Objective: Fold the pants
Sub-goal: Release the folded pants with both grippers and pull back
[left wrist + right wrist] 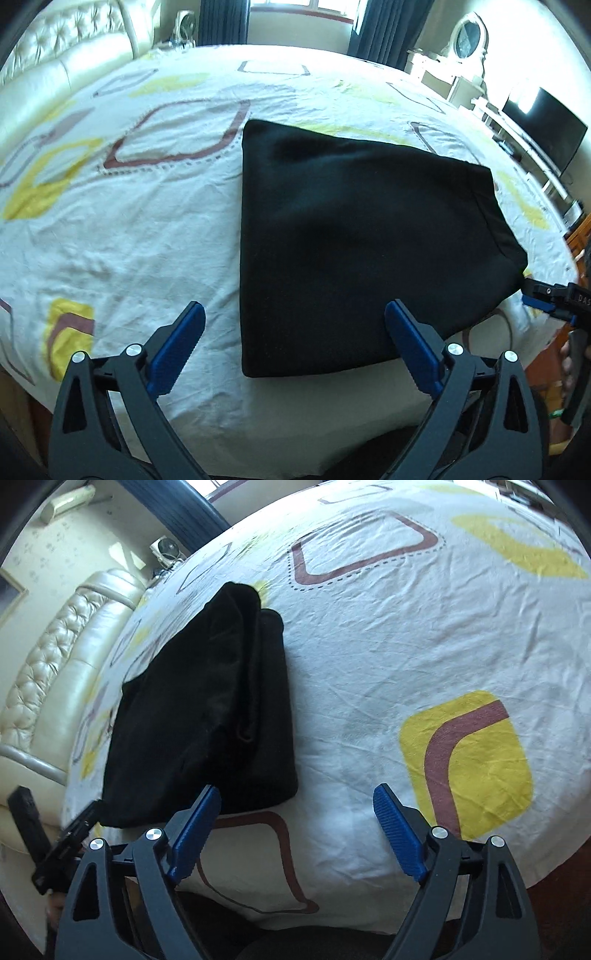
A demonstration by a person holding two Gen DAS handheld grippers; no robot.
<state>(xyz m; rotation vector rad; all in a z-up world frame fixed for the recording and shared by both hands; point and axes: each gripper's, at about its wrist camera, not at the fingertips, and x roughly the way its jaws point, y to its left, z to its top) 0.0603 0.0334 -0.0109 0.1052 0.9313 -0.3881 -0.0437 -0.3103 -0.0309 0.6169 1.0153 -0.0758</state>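
Pants (354,236): one black pair, folded into a flat block, lying on the bed near its front edge.
Left tool (295,332): released, blue pads spread wide with nothing between them; it hangs above the front-left corner of the pants and touches no cloth.
Right tool (297,812): released as well, pads wide apart and bare; it hangs over open sheet just right of the pants. In the left wrist view its tip (546,295) shows beside the pants' right corner.
Bed (122,229): one, covered by a wrinkled white sheet printed with yellow and brown rounded squares.
Headboard (62,48): one, cream and tufted, at the far left.
Room: dark curtains (376,29) on both sides of a bright window, a cream dressing table with an oval mirror (467,35) and one dark television (546,129) along the right wall.
Edges: the front fold of the pants runs close to the bed's front edge; the layers look stacked and a little uneven on the far side in the right wrist view.
Open room: wide bare sheet to the left of the pants, beyond them and to their right.
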